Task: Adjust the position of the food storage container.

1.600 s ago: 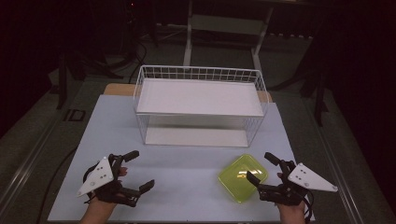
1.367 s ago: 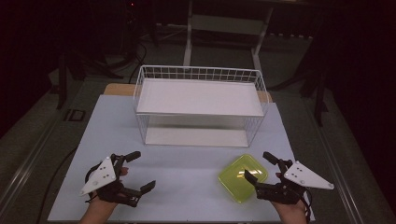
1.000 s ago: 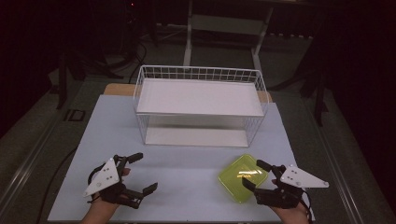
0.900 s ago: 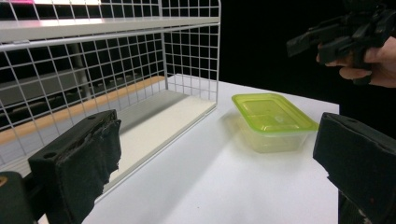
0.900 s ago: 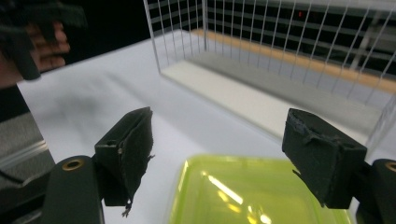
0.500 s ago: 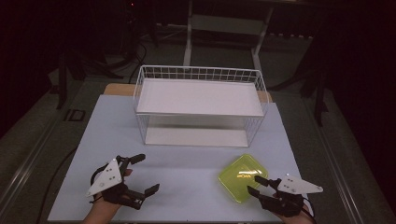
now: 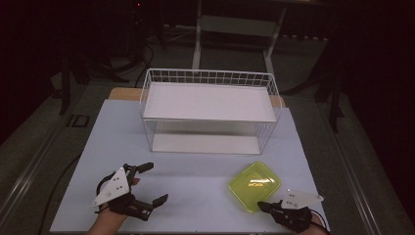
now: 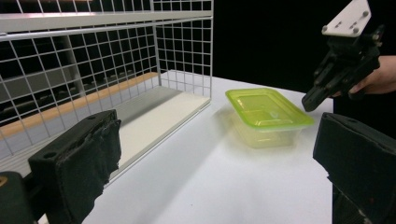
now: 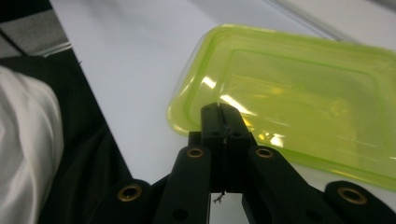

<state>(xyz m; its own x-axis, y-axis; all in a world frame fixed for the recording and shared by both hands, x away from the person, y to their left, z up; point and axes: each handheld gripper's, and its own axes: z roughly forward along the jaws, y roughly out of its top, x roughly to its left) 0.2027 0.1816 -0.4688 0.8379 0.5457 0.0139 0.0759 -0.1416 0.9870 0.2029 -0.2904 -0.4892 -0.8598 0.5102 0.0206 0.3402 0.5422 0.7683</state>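
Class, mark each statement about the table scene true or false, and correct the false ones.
1. The green container sits inside the wire rack. False: it stands on the table, in front of the rack.
2. The left gripper has its jaws apart. True.
3. The right gripper has its jaws wide open. False: they are closed together.
4. The container has its lid on. True.
5. The rack's upper shelf holds a box. False: it is bare.

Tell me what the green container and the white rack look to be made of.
Green container: likely translucent plastic with a glossy lid; light glints on it and the table shows through its walls.
Rack: apparently white-coated metal wire, going by the thin grid walls; its flat white shelves look matte, material unclear.
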